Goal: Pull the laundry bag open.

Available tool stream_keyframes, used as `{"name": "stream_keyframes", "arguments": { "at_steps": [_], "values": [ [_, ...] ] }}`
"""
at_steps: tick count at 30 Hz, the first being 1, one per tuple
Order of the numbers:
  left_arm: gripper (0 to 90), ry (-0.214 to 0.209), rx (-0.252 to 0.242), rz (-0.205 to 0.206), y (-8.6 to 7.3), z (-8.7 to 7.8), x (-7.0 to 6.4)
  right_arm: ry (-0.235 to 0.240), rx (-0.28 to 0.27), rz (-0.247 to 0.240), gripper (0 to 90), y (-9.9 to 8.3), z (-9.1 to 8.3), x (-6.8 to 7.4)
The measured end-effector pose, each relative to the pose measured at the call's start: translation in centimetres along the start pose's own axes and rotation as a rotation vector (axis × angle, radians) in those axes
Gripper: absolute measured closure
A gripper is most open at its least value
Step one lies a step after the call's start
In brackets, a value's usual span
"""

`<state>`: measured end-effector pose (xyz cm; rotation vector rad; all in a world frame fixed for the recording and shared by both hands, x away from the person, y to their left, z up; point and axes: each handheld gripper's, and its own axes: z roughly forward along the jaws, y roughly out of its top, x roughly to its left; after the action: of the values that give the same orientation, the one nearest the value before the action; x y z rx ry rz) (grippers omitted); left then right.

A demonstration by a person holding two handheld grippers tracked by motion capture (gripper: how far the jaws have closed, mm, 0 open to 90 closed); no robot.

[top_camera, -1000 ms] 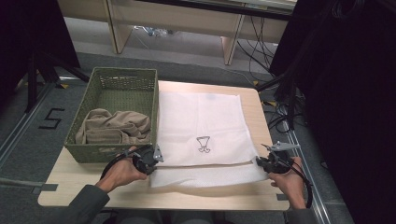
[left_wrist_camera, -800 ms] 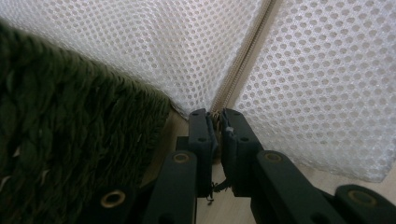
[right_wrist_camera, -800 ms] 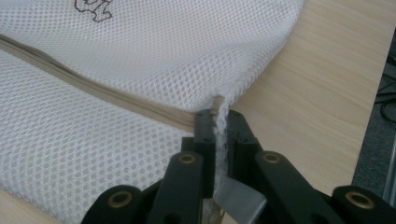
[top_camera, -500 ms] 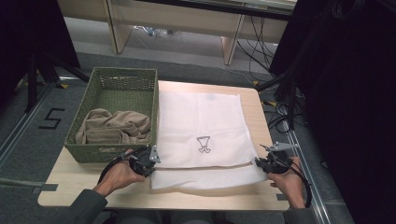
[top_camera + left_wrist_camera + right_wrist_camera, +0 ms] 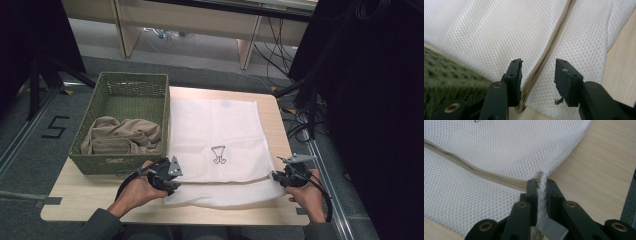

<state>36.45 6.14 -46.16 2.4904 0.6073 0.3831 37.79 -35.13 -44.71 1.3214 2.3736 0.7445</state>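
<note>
Two grippers at mesh bag [image 5: 215, 145]; left gripper [image 5: 537, 75] fingers spread, right gripper [image 5: 541, 185] pinching bag edge

A green woven basket [image 5: 150, 100] sits at the left of the wooden table [image 5: 90, 195]. Crumpled beige cloth [image 5: 122, 136] lies inside it.

The left gripper [image 5: 170, 181] now sits a little lower and nearer the table's front edge than a second ago, drawn slightly back toward the person along the near left corner of the white mesh bag [image 5: 215, 140]. Its jaws stand apart over the bag's zip seam [image 5: 549, 50], with mesh showing between them. The right gripper [image 5: 278, 178] shifts only a touch toward the person, and the bag's near edge lies a bit more rumpled between the two.
</note>
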Motion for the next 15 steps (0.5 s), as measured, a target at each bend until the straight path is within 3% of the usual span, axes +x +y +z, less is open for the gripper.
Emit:
{"name": "stream_keyframes", "arguments": {
  "at_steps": [8,15],
  "values": [
    [51.3,-0.018,-0.037,0.006,1.4,1.0,-0.7,0.001,0.013,0.007,79.8,-0.2,0.3,-0.2],
    [48.2,-0.039,-0.034,0.022,2.7,1.8,-1.2,-0.016,0.016,0.021,71.5,-0.3,0.2,-0.3]
  ]
}}
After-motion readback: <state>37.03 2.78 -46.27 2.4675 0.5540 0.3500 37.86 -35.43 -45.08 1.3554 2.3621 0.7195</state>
